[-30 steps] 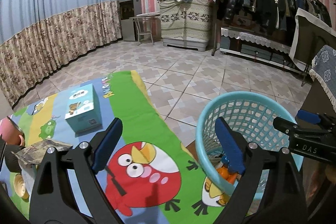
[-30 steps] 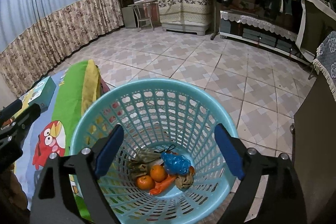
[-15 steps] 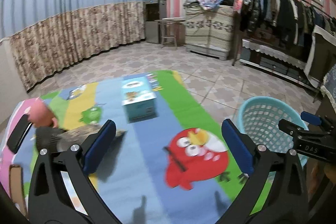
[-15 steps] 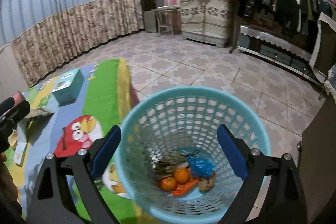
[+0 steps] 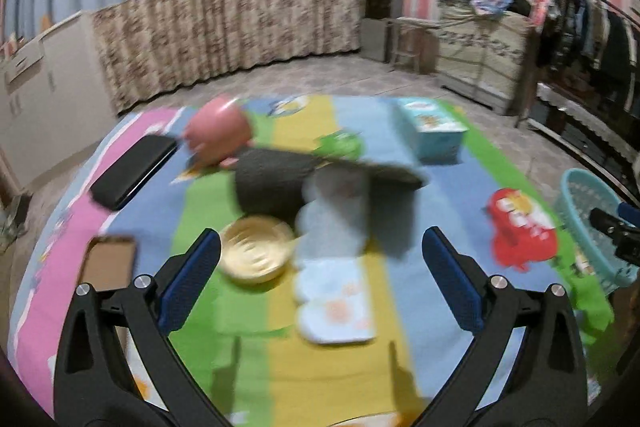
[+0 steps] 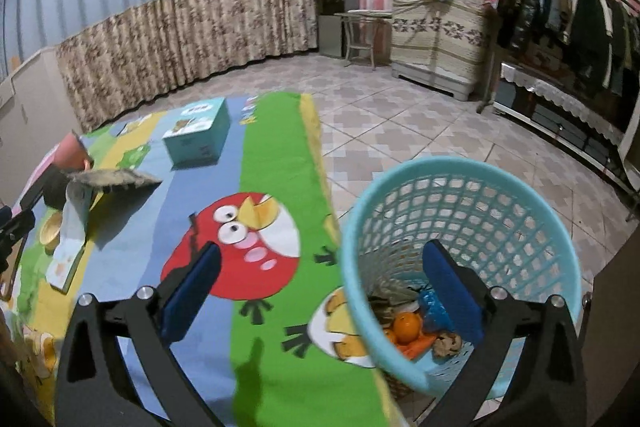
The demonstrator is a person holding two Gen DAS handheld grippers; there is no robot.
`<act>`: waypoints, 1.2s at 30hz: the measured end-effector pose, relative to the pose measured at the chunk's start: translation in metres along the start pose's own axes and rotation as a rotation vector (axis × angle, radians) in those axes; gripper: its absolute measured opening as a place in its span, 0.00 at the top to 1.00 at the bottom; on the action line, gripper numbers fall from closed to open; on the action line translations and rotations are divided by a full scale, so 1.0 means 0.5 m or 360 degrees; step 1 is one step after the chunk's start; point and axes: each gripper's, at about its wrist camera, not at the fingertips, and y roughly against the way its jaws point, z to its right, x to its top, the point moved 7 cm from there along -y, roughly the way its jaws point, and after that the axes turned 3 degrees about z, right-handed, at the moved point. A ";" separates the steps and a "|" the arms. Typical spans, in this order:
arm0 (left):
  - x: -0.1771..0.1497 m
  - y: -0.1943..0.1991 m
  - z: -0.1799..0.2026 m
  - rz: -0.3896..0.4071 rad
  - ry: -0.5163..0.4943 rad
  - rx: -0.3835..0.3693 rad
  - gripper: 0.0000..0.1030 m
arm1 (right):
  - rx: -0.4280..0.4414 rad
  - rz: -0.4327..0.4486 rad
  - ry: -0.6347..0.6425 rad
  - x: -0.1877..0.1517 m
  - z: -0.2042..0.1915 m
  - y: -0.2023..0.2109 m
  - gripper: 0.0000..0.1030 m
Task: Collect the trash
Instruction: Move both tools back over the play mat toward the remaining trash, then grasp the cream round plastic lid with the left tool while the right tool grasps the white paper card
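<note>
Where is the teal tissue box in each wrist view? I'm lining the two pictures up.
Left wrist view: the teal tissue box sits upper right of centre, on the mat's far end.
Right wrist view: the box sits upper left, on the mat's far end.
Shared landmark: the red bird print on the mat, nearer the camera than the box.

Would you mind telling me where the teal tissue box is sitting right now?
The teal tissue box sits on the far part of the cartoon mat, upper left in the right wrist view, beyond the red bird print and well left of the blue basket.
</note>
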 end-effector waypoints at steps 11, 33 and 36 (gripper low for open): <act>-0.063 -0.046 -0.130 -0.0168 0.0063 0.0138 0.05 | 0.0033 -0.0165 -0.0015 -0.037 -0.074 -0.051 0.05; -0.050 -0.184 -0.106 -0.0425 0.0062 -0.0092 0.29 | 0.0009 -0.0237 -0.0021 -0.049 -0.101 -0.064 0.05; -0.049 -0.181 -0.098 -0.0408 0.0025 -0.0118 0.41 | 0.0057 -0.0269 -0.0033 -0.054 -0.112 -0.068 0.05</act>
